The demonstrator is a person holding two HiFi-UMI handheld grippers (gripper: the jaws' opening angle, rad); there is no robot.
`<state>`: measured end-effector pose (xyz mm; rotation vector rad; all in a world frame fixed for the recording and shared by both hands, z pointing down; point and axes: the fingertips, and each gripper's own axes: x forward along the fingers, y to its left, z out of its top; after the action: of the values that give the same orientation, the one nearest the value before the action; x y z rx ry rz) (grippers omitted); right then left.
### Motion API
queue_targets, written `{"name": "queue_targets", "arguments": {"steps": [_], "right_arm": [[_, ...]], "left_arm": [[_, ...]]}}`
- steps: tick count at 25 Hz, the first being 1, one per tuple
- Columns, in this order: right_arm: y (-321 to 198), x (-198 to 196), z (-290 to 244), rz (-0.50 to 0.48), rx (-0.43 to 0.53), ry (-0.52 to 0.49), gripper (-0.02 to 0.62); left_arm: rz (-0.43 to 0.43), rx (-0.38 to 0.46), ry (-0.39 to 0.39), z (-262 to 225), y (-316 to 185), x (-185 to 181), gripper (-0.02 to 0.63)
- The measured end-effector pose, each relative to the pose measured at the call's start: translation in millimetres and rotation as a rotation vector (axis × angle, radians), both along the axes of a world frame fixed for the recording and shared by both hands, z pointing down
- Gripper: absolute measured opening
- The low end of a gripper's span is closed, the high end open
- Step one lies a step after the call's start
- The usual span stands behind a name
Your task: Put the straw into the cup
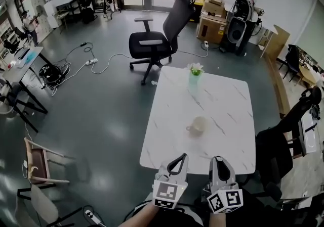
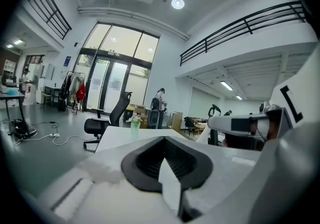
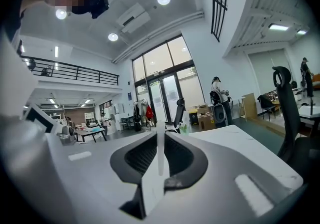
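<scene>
Here, the left gripper (image 1: 180, 159) sits at the near edge of the white marble-patterned table (image 1: 167, 135), its black-padded jaws closed tip to tip with nothing between them. Far ahead of it, by the table's far edge, stands a pale green glass holding white flowers (image 1: 195, 75), and beyond that a black office chair (image 1: 154, 41) stands on the grey floor. The squat beige cup (image 1: 197, 126) stands on the table ahead of both grippers, apart from them, with only bare tabletop in between. The right gripper (image 1: 219, 162), just beside the left one, is clamped on a thin white straw (image 3: 160, 153) that stands upright between its pads. Another black chair (image 1: 283, 140) stands off the table's right side.
</scene>
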<state>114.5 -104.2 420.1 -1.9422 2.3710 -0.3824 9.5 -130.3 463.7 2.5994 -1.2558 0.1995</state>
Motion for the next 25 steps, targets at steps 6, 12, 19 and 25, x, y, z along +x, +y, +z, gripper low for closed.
{"name": "queue_targets", "arguments": {"steps": [6,12,19,25], "right_arm": [[-20.9,15.1,5.6,0.039,-0.037,-0.017,0.044],[-47.0,26.5,15.0,0.045,-0.059,-0.012,0.044],[-94.5,32.6,28.6,0.017,-0.091,-0.024,0.044],[-132.3,42.1,48.5,-0.007,-0.124,-0.051,0.044]], "left_arm": [[0.024,-0.031,-0.001,5.3,-26.7,8.6,0.002],[0.010,-0.089,-0.010,27.2,-47.1,12.0,0.002],[-0.011,-0.140,-0.035,42.6,-75.9,17.6,0.002],[-0.009,-0.182,-0.068,57.6,-97.9,35.8,0.002]]}}
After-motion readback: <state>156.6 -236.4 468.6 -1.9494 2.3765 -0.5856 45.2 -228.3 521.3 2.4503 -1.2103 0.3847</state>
